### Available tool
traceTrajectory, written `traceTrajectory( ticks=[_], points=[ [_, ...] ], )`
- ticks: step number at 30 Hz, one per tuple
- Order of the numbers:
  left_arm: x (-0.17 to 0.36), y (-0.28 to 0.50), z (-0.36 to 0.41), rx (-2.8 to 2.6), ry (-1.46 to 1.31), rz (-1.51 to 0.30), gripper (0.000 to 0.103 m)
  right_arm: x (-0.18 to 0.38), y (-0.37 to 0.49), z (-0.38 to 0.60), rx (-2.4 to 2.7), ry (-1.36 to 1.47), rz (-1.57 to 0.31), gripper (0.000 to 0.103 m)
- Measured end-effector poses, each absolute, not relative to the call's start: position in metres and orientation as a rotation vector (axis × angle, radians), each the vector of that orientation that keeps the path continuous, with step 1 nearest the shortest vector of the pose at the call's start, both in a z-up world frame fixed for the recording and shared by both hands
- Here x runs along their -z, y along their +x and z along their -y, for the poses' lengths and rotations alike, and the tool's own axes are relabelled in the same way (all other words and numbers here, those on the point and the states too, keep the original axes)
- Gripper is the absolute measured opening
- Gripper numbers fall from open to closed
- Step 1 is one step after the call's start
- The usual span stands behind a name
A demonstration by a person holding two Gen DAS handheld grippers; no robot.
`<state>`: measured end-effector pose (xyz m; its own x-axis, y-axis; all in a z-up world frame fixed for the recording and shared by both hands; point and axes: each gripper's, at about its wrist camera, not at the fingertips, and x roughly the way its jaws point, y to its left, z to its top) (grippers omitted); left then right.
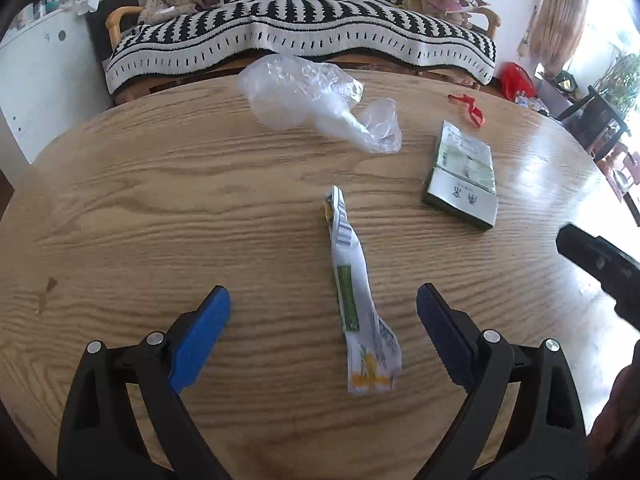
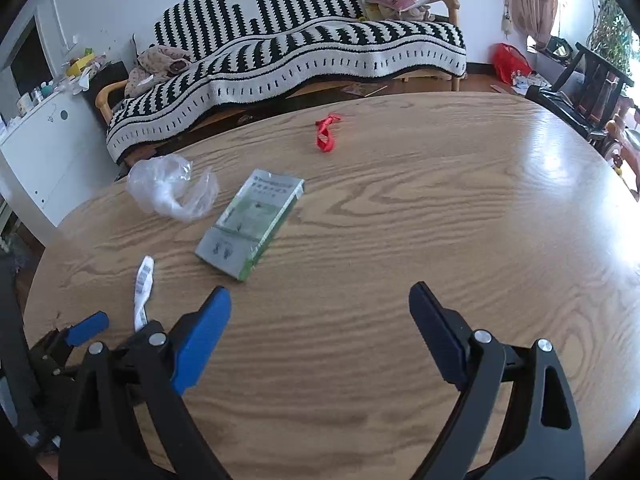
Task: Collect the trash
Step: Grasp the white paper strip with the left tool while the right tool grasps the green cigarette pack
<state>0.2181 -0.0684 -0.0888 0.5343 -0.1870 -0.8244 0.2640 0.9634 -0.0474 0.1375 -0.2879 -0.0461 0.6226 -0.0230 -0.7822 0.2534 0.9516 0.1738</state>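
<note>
I see the round wood table (image 1: pixel 120 208) w/ a clear plastic bag (image 1: pixel 308 100) crumpled near its far edge, a green box (image 1: pixel 464 180) lying flat toward the right edge, a twisted white wrapper (image 1: pixel 356 300) mid-table and a red ribbon (image 1: pixel 468 108) by the far-right edge. My left gripper (image 1: pixel 323 308) hangs spread wide w/ the wrapper's near end between its tips, not pinched. My right gripper (image 2: pixel 320 304) gapes just as wide over bare wood nr the front edge, the box just beyond its left tip.
</note>
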Motion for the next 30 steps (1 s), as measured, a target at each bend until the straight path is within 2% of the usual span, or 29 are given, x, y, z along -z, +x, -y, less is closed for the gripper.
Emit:
traceTrajectory(
  ticks=[3,7,10,12,13,15,17,18,20,21,24,30],
  points=[
    [0.089,0.220,0.072,0.293,0.118,-0.969,0.090,0.047,0.157,0.284,0.147,0.284,-0.896,0.087],
    [0.089,0.217,0.070,0.278,0.161,-0.938,0.078,0.052,0.185,0.276,0.131,0.308,-0.916,0.087],
    [0.086,0.216,0.066,0.279,0.167,-0.929,0.061,0.059,0.207,0.264,0.114,0.312,-0.952,0.087],
    [0.085,0.216,0.061,0.272,0.163,-0.922,0.043,0.062,0.217,0.256,0.110,0.306,-0.964,0.087],
    [0.084,0.217,0.060,0.268,0.162,-0.923,0.040,0.065,0.224,0.250,0.115,0.293,-0.970,0.087],
    [0.083,0.217,0.056,0.261,0.155,-0.927,0.020,0.070,0.235,0.241,0.126,0.264,-0.981,0.087],
    [0.081,0.217,0.054,0.263,0.137,-0.936,0.012,0.073,0.243,0.234,0.142,0.227,-0.985,0.088],
    [0.081,0.217,0.053,0.260,0.130,-0.939,0.009,0.074,0.245,0.230,0.148,0.203,-0.985,0.088],
    [0.081,0.218,0.050,0.255,0.112,-0.946,0.007,0.075,0.246,0.225,0.153,0.166,-0.983,0.081],
    [0.080,0.218,0.049,0.252,0.103,-0.950,0.007,0.075,0.244,0.222,0.156,0.139,-0.980,0.070],
    [0.079,0.220,0.045,0.238,0.088,-0.962,0.007,0.073,0.238,0.222,0.116,0.149,-0.980,0.059],
    [0.073,0.218,0.040,0.229,0.057,-0.968,0.006,0.063,0.222,0.227,0.087,0.159,-0.978,0.059]
  ],
)
